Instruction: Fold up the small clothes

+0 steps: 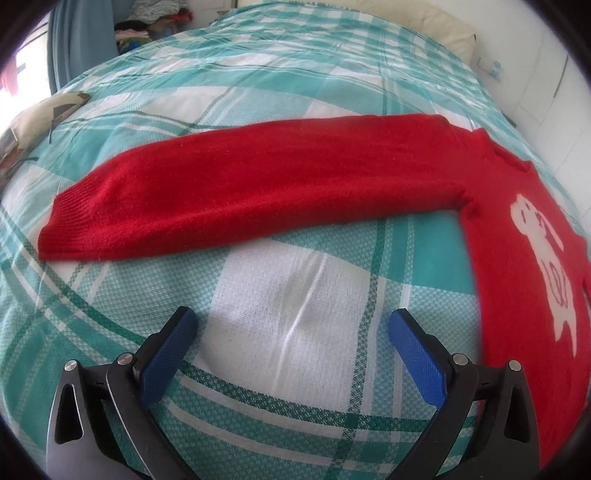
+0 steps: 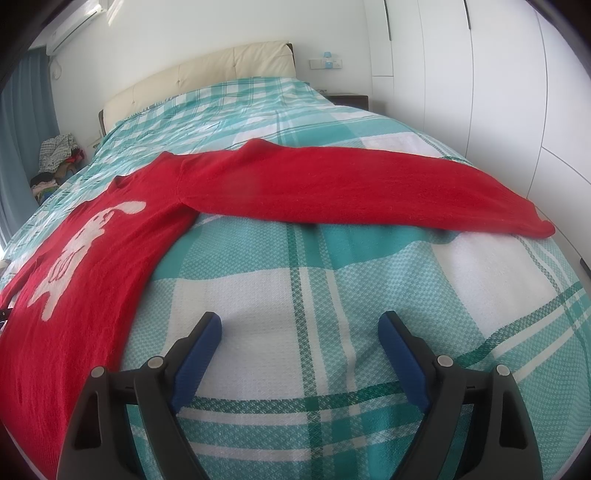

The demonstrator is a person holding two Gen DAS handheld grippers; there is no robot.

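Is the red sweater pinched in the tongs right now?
No, both the left tongs and the right tongs stand open over the checked bedspread, and the red sweater lies flat beyond them.

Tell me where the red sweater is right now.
The red sweater lies flat on the plaid bedspread, sleeves spread sideways: right of the open left gripper, left of the open right gripper.

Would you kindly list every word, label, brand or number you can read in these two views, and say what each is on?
No text can be read in either view.
Red sweater: only a white animal picture, no letters.
Wall socket stickers: too small and blurred to read.
Air conditioner: no readable marking.
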